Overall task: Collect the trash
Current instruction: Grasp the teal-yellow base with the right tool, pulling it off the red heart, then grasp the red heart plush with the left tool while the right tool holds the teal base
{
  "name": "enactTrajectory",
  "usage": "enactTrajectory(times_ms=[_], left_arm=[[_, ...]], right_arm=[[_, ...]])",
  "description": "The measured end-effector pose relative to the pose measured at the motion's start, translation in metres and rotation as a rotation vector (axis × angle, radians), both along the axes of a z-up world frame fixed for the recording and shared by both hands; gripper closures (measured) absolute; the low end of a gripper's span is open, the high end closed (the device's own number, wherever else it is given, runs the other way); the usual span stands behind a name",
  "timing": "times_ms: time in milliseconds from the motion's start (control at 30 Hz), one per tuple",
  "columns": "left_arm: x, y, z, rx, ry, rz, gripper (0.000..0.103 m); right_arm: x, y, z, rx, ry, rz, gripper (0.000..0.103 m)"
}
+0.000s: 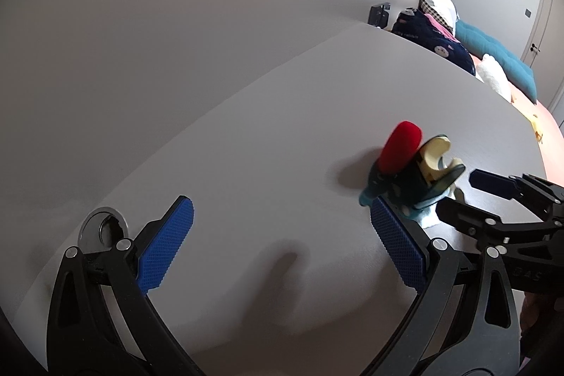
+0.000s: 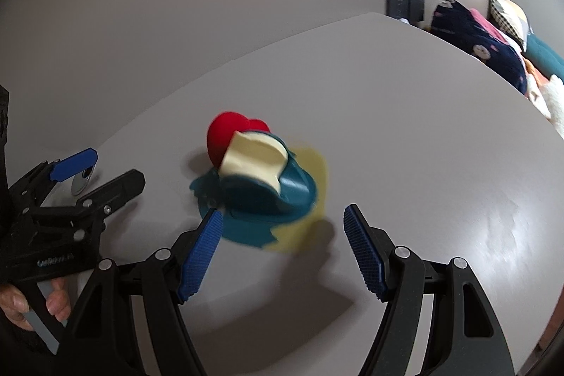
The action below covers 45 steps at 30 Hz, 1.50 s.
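— Pale grey walls surround a wide white table [image 1: 246,136], which fills most of both wrist views. What lies beyond it?

— At the far right is a bed [image 1: 528,115] with an orange sheet, piled with a navy patterned blanket [image 2: 486,51], a teal cushion [image 1: 493,55] and a checked pillow [image 1: 437,6]. A small dark box [image 2: 405,4] stands by the wall near the table's far corner.

— Where is the trash?

— A heap of trash [image 2: 261,178] sits on the table, towards its middle. It is blurred, but shows a red rounded piece [image 1: 400,147], a cream curved piece [image 2: 253,161] and a teal shell [image 2: 292,189], resting on flat teal and yellow scraps.

— And the grippers?

— The left gripper [image 1: 282,242] hovers above the table with its jaws spread wide and nothing between them. Its right blue pad [image 1: 398,249] is just beside the heap; I cannot tell whether they touch. The right gripper [image 2: 282,249] also has its jaws spread wide and holding nothing, with the heap just ahead of its fingertips.

— Anything smaller?

— A round metal grommet [image 1: 102,228] is set into the table near the left gripper. The person's left hand [image 2: 31,309] shows at the lower left of the right wrist view.
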<state>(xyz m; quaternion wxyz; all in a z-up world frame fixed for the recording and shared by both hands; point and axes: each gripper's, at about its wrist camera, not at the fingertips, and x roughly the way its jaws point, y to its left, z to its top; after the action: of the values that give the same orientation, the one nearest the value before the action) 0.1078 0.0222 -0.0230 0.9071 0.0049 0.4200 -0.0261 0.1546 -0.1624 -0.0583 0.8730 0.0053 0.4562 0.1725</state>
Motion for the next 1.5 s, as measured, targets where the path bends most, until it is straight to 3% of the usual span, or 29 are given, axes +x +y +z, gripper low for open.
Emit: enactTrajectory(times_ms=[300,600,1067,1500], left_arm=[[0.006,0.002,-0.006,0.023,0.016,-0.005,0.006],[0.01,-0.009,-0.006,0.011,0.016,-0.044,0.006],[0.027,-0.063,0.004,0.009,-0.011,-0.152,0.006],[0.071,-0.109,-0.004,0.018,-0.023,-0.183,0.006]], right_arm=[[0.022,0.016,-0.007,-0.021,-0.015,0.0,0.033],[0.02,0.002,0.002,-0.04,-0.089,-0.033,0.063],[0.012,-0.045,0.015,-0.04,-0.093,-0.08,0.063],[0.016,-0.094,0.023,-0.045,-0.107,-0.171,0.063]])
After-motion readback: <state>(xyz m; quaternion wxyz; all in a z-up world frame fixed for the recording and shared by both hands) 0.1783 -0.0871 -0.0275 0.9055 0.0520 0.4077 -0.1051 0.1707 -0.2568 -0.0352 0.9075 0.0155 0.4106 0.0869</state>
